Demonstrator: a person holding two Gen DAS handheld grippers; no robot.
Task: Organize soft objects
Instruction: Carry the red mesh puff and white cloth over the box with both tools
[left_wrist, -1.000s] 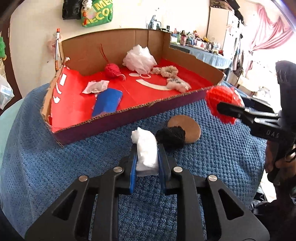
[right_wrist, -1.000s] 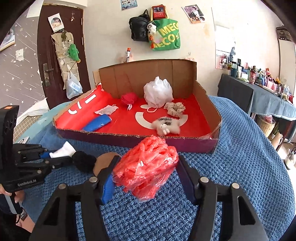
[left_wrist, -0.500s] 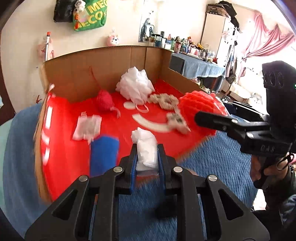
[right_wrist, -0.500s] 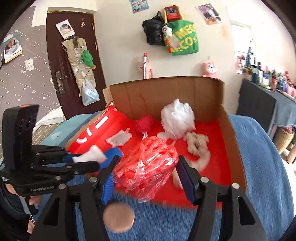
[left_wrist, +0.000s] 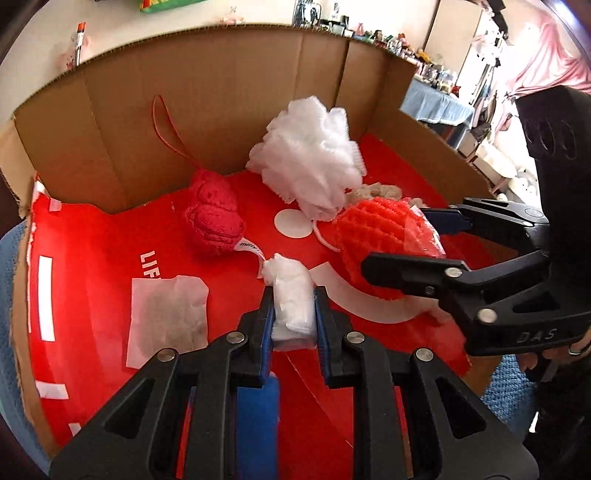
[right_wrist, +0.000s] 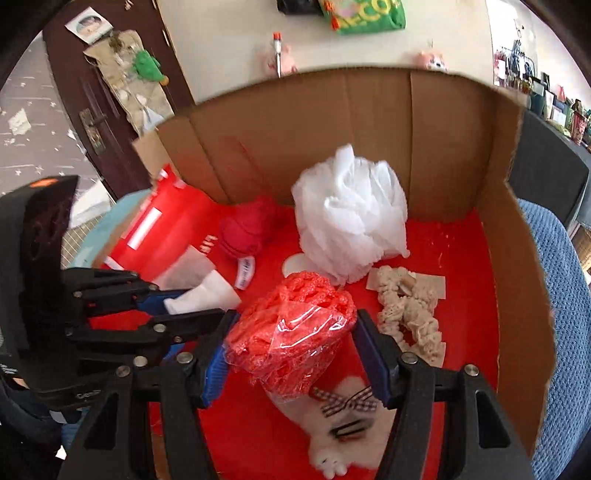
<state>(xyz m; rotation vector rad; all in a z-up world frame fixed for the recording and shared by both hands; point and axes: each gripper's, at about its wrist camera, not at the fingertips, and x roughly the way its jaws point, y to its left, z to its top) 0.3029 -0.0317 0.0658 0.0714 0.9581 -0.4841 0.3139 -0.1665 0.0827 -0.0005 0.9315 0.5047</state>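
My left gripper (left_wrist: 293, 314) is shut on a small white soft wad (left_wrist: 291, 299) and hangs over the red floor of the cardboard box (left_wrist: 221, 96). My right gripper (right_wrist: 295, 350) is shut on a red mesh sponge in clear wrap (right_wrist: 295, 332), also over the box floor. In the left wrist view the right gripper (left_wrist: 413, 240) holds the red mesh sponge (left_wrist: 380, 236) just right of the wad. In the right wrist view the left gripper (right_wrist: 199, 299) with the white wad (right_wrist: 207, 295) shows at the left.
In the box lie a white mesh pouf (right_wrist: 351, 225), a dark red knitted ball (left_wrist: 214, 221), a beige scrunchie (right_wrist: 410, 314), a flat white sachet (left_wrist: 166, 317), a blue item (left_wrist: 256, 417) and a white plush toy (right_wrist: 343, 424). Blue cloth (right_wrist: 565, 332) surrounds the box.
Both grippers moved forward from above the blue cloth to over the inside of the box, each still holding its object. The black wad and the brown disc have dropped out of view.
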